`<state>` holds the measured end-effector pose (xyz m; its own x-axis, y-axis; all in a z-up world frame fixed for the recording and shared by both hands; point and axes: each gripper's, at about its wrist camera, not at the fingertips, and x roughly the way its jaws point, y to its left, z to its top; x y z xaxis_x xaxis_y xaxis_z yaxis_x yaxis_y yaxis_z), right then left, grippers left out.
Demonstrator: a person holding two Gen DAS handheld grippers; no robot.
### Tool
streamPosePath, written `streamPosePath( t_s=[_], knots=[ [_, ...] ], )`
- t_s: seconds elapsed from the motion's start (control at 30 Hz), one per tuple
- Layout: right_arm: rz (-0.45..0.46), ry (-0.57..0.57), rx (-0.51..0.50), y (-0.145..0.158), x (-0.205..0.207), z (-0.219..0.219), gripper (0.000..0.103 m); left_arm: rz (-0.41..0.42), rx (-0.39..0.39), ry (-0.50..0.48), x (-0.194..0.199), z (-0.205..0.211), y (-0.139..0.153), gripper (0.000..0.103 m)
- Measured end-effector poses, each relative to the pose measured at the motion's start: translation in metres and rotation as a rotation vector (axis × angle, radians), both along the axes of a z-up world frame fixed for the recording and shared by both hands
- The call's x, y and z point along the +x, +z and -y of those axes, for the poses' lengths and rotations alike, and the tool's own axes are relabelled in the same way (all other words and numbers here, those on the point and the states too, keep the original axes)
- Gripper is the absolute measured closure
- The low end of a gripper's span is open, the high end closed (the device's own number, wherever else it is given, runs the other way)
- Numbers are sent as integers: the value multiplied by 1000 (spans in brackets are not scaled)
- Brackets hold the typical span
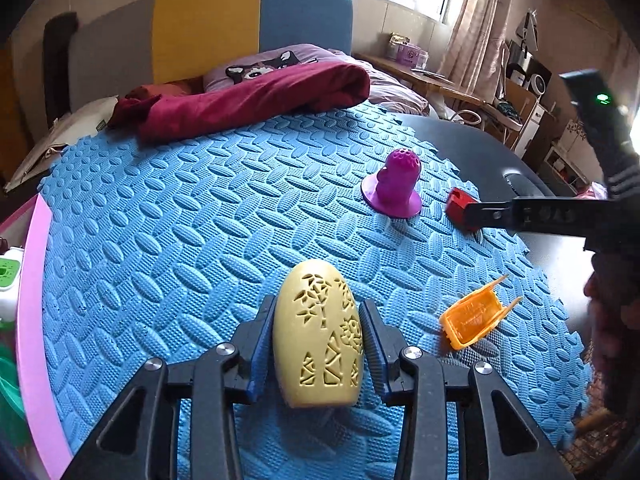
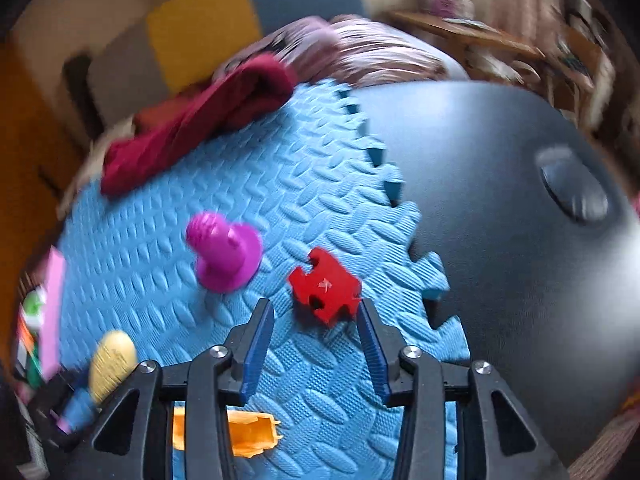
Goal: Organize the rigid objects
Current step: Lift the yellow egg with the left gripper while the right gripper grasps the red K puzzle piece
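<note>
Blue foam mat (image 1: pixel 200 220), left tool (image 1: pixel 318 336) gripping yellow vase (image 1: pixel 316 332)

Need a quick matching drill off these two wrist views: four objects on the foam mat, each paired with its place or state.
Things:
1. yellow egg-shaped piece
2. red puzzle block
3. purple piece
4. orange open piece

Places:
A. just ahead of the open right gripper
B. between the left gripper fingers
C. right of the yellow piece
D. standing on its wide base

Pairs: 1-B, 2-A, 3-D, 4-C
</note>
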<state>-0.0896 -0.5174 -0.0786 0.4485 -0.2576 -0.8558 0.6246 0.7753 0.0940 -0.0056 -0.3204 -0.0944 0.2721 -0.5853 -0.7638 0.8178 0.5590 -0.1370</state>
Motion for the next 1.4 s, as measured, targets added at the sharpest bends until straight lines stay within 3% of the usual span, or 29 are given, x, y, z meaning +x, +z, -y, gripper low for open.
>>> streamPosePath(
  t_s=[0.23, 0.47, 0.63, 0.7, 0.8, 1.4],
  knots=[
    [-116, 104, -51, -16, 25, 10, 56, 8, 5, 1, -1, 0, 0, 62],
    [-74, 124, -54, -8, 26, 10, 53, 16, 11, 1, -2, 3, -1, 62],
    [-96, 200, -86, -14, 39, 9, 53, 9, 5, 2, -1, 3, -2, 62],
    [-65, 196, -63, -14, 36, 10, 60, 8, 3, 2, -1, 2, -1, 62],
    [-73, 218, -95, -15, 37, 3, 60, 9, 4, 2, -1, 2, -1, 62],
    [-33, 185, -85, -16, 34, 6, 56, 23, 12, 7, -3, 4, 0, 62]
  ],
)
